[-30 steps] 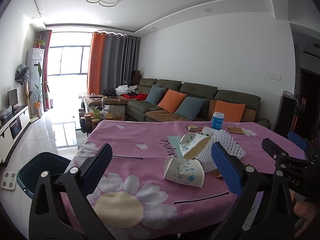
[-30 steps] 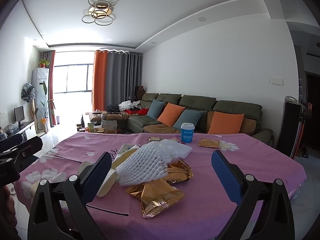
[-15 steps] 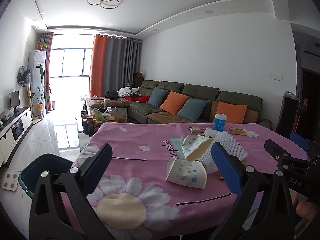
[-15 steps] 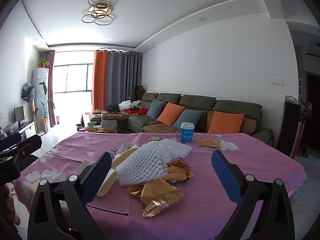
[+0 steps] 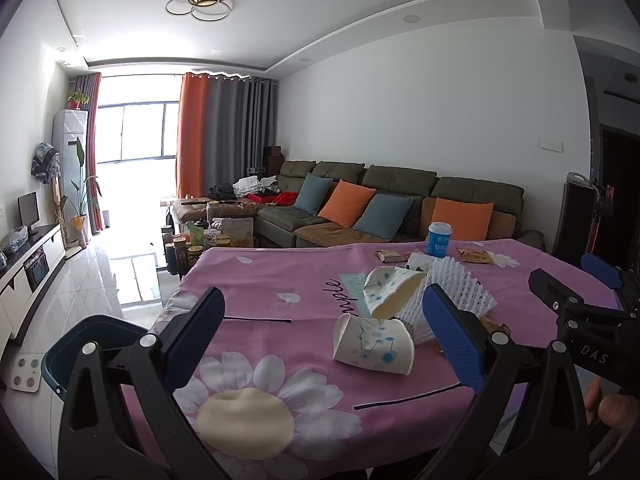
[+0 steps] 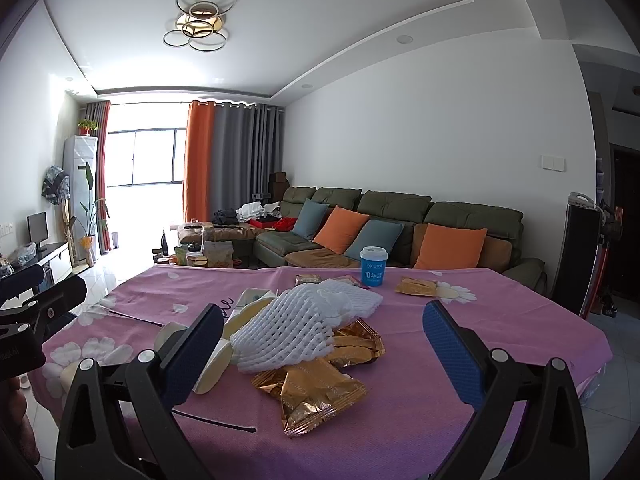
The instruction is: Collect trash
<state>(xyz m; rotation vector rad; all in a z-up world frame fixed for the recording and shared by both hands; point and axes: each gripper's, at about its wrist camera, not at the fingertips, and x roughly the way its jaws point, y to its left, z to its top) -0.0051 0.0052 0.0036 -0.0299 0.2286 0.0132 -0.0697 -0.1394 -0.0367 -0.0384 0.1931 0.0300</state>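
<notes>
On table [image 5: 280, 280], two paper cups [image 5: 374, 345], one tub [image 5: 439, 239]

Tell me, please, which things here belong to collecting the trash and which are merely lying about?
Belong: crushed paper cups, white foam net, gold wrappers, blue bin on the floor.

Lying about, probably: upright blue cup, sofa cushions, jars beyond the table.

The tabletop [image 6: 500, 320] is wearing matt pink cloth; the wrappers [image 6: 316, 392] are shining like crinkled gold foil; the net sleeve [image 6: 288, 332] is looking white, foamy.
</notes>
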